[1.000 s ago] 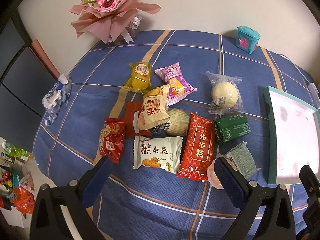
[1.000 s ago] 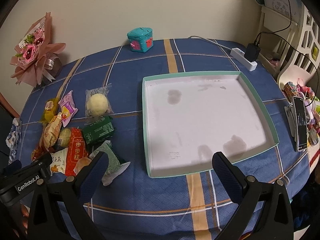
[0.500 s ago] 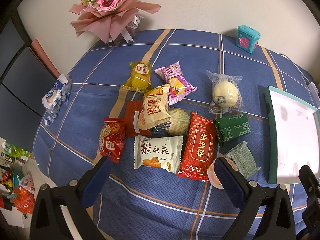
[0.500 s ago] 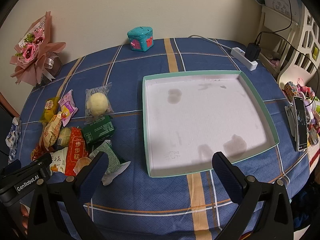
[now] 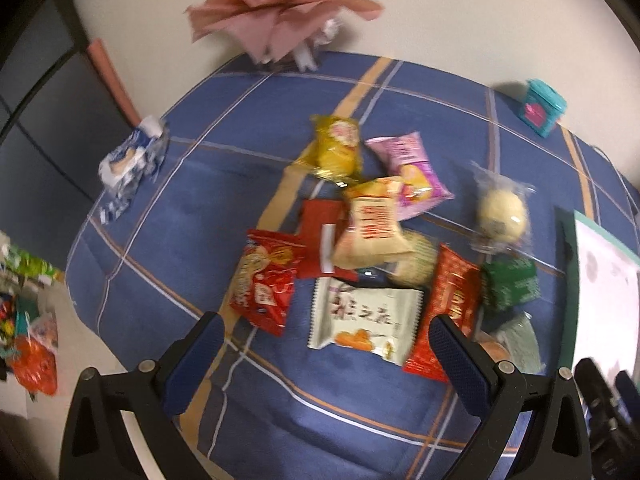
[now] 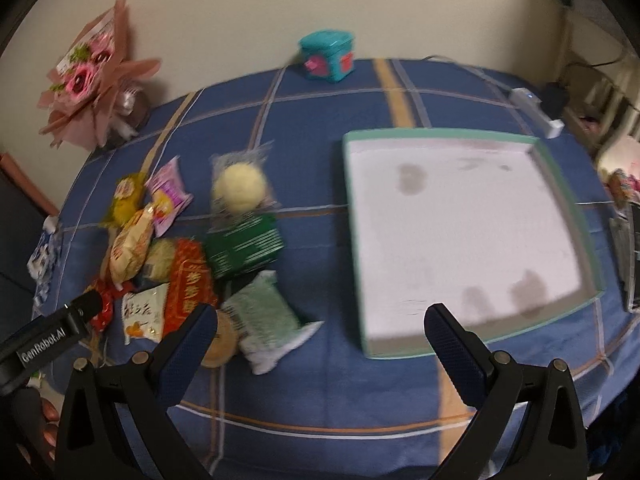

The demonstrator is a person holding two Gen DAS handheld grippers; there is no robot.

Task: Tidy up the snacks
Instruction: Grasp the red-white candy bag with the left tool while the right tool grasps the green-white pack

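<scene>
A pink paper bouquet (image 6: 92,92) stands at the far left of the blue plaid tablecloth (image 6: 320,92), against the wall. Near it on the cloth lies the heap of snacks (image 5: 372,240): a red crinkled packet (image 5: 266,280) at its left edge, a white packet with an orange print (image 5: 366,318) just beside it, then a long red packet (image 5: 450,308) touching a dark green one (image 5: 510,284). Behind these sit a yellow packet (image 5: 336,148), a pink one (image 5: 408,172) and a clear-wrapped pale bun (image 5: 502,212). The left gripper (image 5: 326,354) hovers over the white packet, jaws spread wide, holding nothing. A pale green pouch (image 6: 264,320) lies at the heap's near right corner. The right gripper (image 6: 320,340) hangs between that pouch and the tray, jaws also spread wide and empty. Right of the snacks, apart from them, rests the teal-rimmed white tray (image 6: 560,184), with no snack in it. A small teal box (image 6: 327,55) stands at the far edge.
</scene>
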